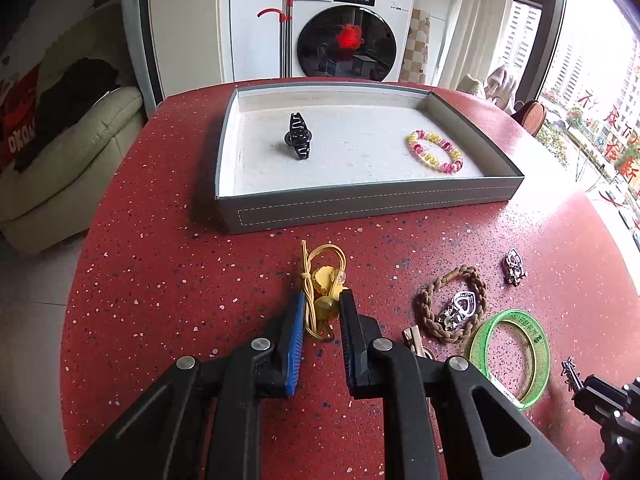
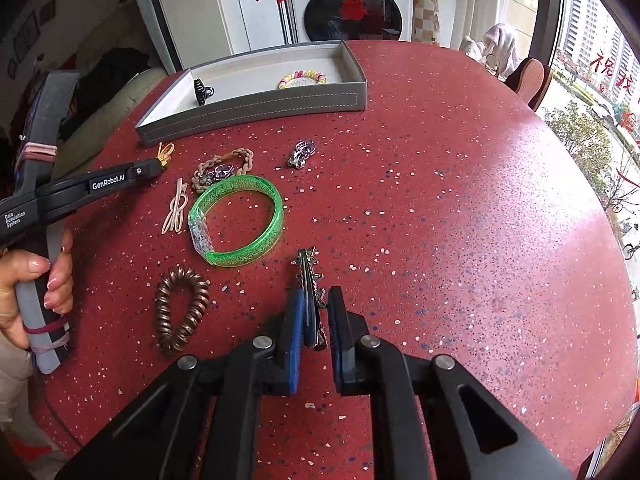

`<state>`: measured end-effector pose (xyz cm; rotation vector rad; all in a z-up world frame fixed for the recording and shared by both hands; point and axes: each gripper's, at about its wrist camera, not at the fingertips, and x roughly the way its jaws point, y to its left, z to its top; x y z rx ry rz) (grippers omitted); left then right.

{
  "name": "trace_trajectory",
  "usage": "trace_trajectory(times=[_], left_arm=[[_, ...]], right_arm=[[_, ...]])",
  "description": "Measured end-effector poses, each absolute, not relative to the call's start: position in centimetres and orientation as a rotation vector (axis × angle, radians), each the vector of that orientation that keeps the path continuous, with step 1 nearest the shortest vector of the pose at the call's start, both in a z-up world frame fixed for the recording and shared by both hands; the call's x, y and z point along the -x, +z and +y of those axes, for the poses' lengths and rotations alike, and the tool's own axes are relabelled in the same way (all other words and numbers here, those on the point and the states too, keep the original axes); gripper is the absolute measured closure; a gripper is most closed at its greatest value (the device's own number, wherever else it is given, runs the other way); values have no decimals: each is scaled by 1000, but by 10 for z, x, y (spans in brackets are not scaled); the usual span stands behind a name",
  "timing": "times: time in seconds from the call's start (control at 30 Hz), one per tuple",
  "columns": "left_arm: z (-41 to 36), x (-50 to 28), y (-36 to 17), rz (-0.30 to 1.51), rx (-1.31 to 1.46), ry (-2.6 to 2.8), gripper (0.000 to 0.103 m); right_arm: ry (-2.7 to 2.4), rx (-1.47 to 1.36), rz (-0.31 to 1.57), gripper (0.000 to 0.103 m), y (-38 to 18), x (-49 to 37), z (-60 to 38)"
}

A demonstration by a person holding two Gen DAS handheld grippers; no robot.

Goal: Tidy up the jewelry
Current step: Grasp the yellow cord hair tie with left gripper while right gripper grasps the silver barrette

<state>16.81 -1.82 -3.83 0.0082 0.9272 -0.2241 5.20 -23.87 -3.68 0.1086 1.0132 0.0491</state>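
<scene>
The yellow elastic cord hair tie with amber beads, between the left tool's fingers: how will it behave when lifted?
The yellow elastic cord hair tie with amber beads will probably hang limp, since its thin cord lies in loose loops. The beads look like the heaviest part, so the loops would likely dangle below the left tool. It seems light, and the smooth round beads might slip from the pads.

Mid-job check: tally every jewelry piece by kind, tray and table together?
Bracelets: 3 (beaded, rope, green bangle)
Hair clips: 3 (black claw, pink, starred)
Hair ties: 2 (yellow, copper coil)
Silver charms: 2 (heart, loose)
Total: 10
</scene>
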Motion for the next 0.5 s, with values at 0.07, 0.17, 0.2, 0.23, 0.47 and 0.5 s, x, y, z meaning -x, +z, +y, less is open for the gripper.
trace_trajectory(times=[0.07,0.17,0.2,0.23,0.47,0.5], left_arm=[[-16,-167,-34,919,-2,-226,67],[-13,-167,-27,910,13,-231,67],[-12,-167,-25,907,18,-234,67],[-12,-167,-22,903,20,-236,67],[-6,-175,4,854,48,-246,67],[-5,-177,7,849,52,-246,67]], right_arm=[[61,-141,1006,90,-34,-54,-244],[65,-161,992,90,-28,-56,-248],[68,-168,986,90,-25,-57,-250],[72,-174,980,90,-23,-58,-252],[91,-176,935,90,-3,-78,-258],[97,-177,930,90,0,-83,-260]])
